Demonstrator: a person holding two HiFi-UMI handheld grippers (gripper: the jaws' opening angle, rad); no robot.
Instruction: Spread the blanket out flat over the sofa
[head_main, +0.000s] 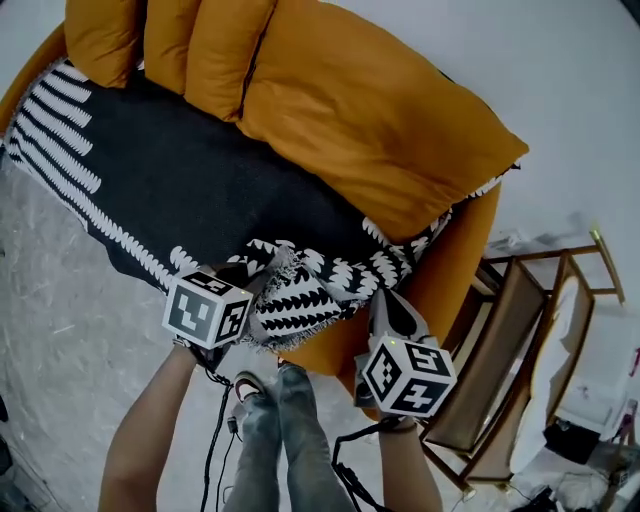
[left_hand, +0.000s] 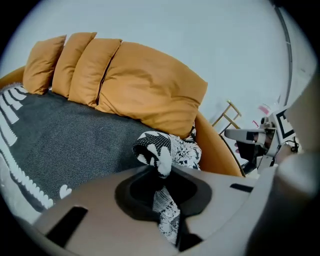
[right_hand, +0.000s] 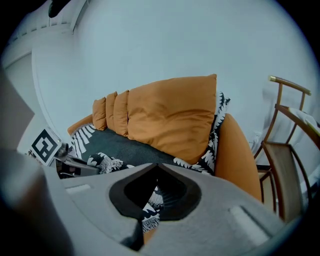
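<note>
A dark grey blanket (head_main: 200, 180) with white leaf and stripe borders lies over the seat of the orange sofa (head_main: 455, 260). Its patterned right front corner (head_main: 300, 290) is bunched up near the seat's front edge. My left gripper (head_main: 252, 278) is shut on that bunch, and in the left gripper view a fold of the blanket (left_hand: 159, 147) sticks up out of the left gripper (left_hand: 162, 172). My right gripper (head_main: 383, 303) is shut on the blanket's edge just to the right. The patterned blanket cloth (right_hand: 150, 206) hangs through the right gripper (right_hand: 152, 192). Several orange cushions (head_main: 370, 110) lean along the back.
A wooden chair (head_main: 530, 350) stands close to the sofa's right end, seen again as the chair (right_hand: 287, 150) in the right gripper view. The person's legs (head_main: 290, 440) and cables (head_main: 215, 440) are below the grippers. A pale wall is behind the sofa; clutter lies at the lower right.
</note>
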